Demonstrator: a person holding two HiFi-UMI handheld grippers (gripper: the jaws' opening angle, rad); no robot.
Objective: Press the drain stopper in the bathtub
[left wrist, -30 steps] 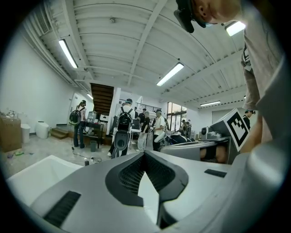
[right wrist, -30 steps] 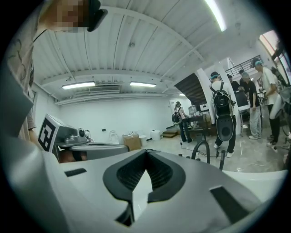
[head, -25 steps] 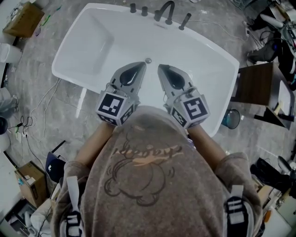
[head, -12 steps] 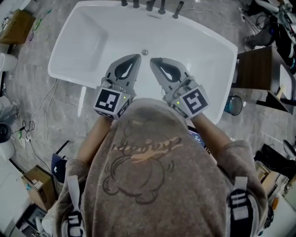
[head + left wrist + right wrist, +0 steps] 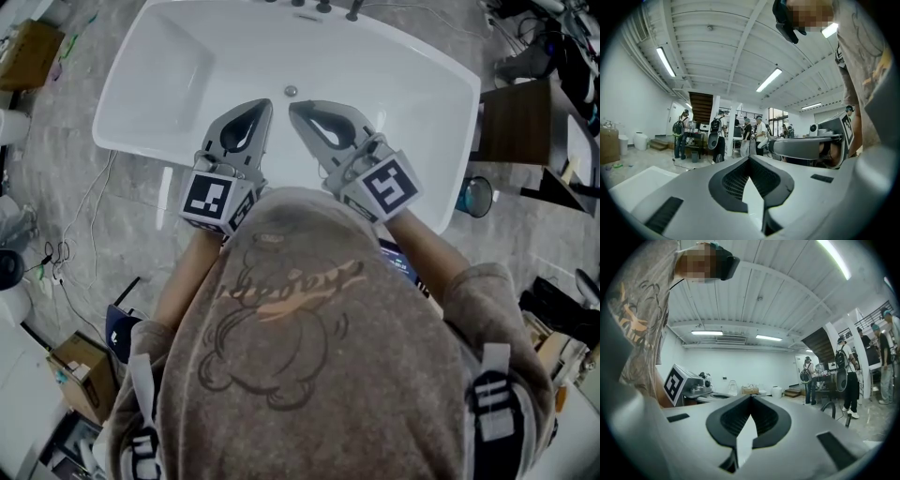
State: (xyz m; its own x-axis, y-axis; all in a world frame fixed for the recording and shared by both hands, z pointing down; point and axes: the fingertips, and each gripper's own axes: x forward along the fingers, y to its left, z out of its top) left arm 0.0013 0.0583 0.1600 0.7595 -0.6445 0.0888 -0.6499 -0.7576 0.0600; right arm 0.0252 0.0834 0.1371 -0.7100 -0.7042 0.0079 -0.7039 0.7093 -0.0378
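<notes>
Bathtub (image 5: 394,84) sits higher in view now — white, on grey marbled floor (image 5: 56,178).

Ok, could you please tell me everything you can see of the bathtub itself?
The bathtub is white and glossy: a long basin with rounded corners, seen from above. Its left end has a sloped step. A small round silvery drain stopper sits near the far wall, and dark tap fittings stand on the far rim. No water shows. It stands on a grey mottled floor. The left claw and right claw, both shut and empty, hang over its near side, apparently not touching it.
</notes>
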